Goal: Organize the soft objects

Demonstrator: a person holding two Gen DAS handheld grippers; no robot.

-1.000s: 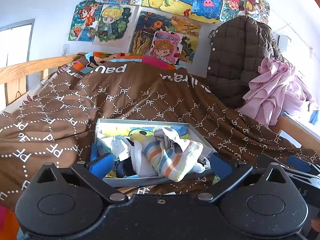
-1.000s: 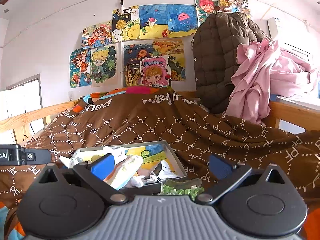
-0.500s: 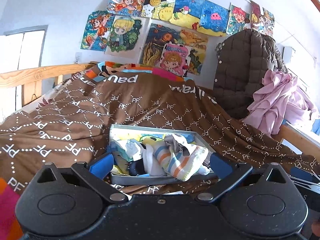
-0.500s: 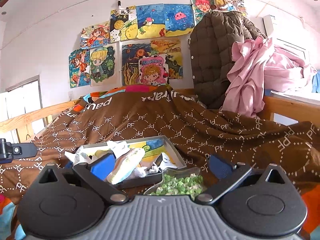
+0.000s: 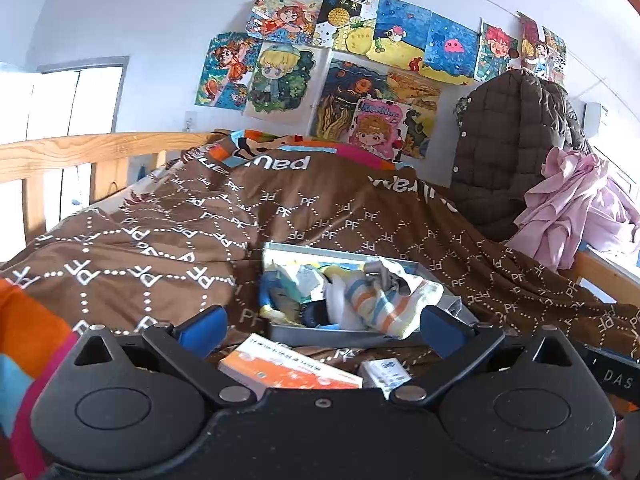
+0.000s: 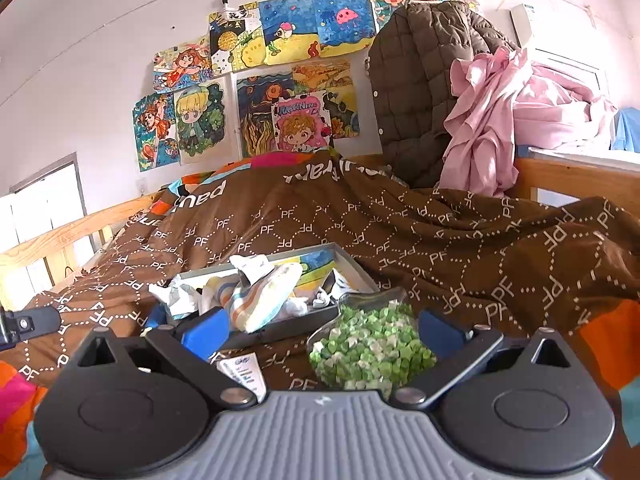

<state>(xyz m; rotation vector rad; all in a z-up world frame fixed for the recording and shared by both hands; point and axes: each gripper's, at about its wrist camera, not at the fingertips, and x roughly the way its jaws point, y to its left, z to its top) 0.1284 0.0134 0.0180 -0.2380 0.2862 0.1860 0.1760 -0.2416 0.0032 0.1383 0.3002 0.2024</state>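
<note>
A grey metal tray (image 5: 320, 331) lies on the brown bed cover and holds several soft items: a striped orange, blue and white sock (image 5: 384, 308), white socks and a dark one. In the right wrist view the tray (image 6: 352, 264) holds the same striped sock (image 6: 264, 300). My left gripper (image 5: 322, 326) is open and empty, just short of the tray's near edge. My right gripper (image 6: 324, 328) is open and empty, near the tray's front right corner, with a clear jar of green and white paper stars (image 6: 368, 348) between its fingers.
An orange and white box (image 5: 288, 372) and a small white box (image 5: 384, 372) lie in front of the tray. A white card (image 6: 244, 372) lies by the jar. A brown quilted jacket (image 5: 508, 152) and pink cloth (image 5: 568, 208) hang at the right. Wooden bed rail (image 5: 80, 152) at left.
Both grippers have drawn back and risen from the tray. The boxes now show under the left gripper and the star jar shows in full under the right one.
</note>
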